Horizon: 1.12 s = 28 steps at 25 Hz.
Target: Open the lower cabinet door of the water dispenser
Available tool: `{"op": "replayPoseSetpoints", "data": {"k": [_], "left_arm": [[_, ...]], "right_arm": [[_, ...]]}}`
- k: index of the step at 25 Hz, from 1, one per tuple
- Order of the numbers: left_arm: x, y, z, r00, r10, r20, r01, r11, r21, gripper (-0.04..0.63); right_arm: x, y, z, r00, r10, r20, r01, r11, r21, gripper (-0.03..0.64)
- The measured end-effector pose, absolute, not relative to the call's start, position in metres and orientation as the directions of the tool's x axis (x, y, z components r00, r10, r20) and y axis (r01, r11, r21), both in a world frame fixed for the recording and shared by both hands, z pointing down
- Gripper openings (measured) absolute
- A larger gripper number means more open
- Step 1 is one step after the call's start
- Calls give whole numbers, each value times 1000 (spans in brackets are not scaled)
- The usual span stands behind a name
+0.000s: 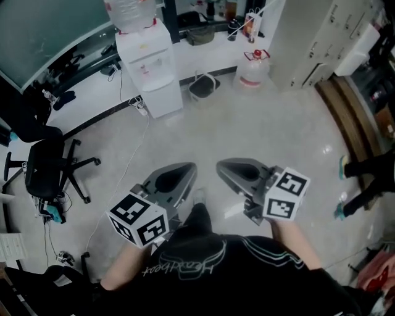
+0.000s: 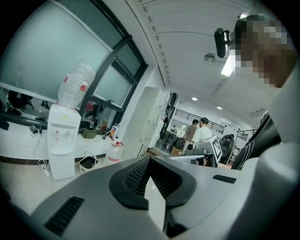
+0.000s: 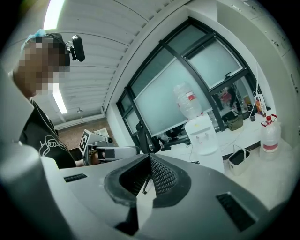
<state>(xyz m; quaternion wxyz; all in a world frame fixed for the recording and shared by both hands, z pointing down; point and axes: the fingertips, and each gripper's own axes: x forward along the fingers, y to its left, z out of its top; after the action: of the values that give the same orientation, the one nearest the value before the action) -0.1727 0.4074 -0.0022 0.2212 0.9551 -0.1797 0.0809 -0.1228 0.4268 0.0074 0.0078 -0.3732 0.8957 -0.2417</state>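
**Item: approach stage, door not yet reached.**

- **Left hand-held gripper** (image 1: 185,171): jaws together, nothing between them. It is held low, close to the person's body and pointing forward.
- **Right hand-held gripper** (image 1: 229,168): jaws likewise closed on nothing. It sits just beside the left one and level with it.
- **Water dispenser** (image 1: 151,62): a white floor-standing unit with an inverted bottle (image 1: 131,13) on top. It stands well ahead of both hand-held grippers, to the left of the left one, across open floor (image 1: 247,129).
- **Lower cabinet door** (image 1: 163,97): the front panel below the taps, apparently closed. It is well apart from either hand-held gripper. No handle or edge can be made out at this range.
- **Nearby, not part of the task:**
  - A spare water jug (image 1: 252,71) and a small basket (image 1: 203,86) stand ahead of the right hand-held gripper.
  - An office chair (image 1: 46,170) stands off to the left of the left hand-held gripper.

**Step in hand (judged):** closing the distance to the dispenser; no contact has been made.

**Next move calls for (judged):**
- Bring one hand-held gripper forward and left, down to the door's height.
- Part its jaws.
- Find the door's free edge or handle.
- Close on it and pull outward along the hinge's arc.

Which side carries the hinge cannot be told from here.
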Motion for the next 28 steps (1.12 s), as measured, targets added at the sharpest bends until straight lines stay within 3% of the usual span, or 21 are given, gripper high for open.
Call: {"op": "replayPoseSetpoints", "data": {"k": [13, 19, 28], "left_arm": [[-137, 199, 68, 902, -289, 320, -415, -781, 467, 0], [-91, 161, 88, 895, -278, 348, -423, -777, 467, 0], [-2, 75, 123, 840, -373, 393, -535, -687, 492, 0]], "right_arm": [[-85, 228, 57, -700, -651, 292, -703, 557, -443, 14], [-48, 183, 72, -704, -651, 285, -695, 547, -467, 14], [43, 89, 108, -772, -563, 296, -628, 600, -495, 14]]}}
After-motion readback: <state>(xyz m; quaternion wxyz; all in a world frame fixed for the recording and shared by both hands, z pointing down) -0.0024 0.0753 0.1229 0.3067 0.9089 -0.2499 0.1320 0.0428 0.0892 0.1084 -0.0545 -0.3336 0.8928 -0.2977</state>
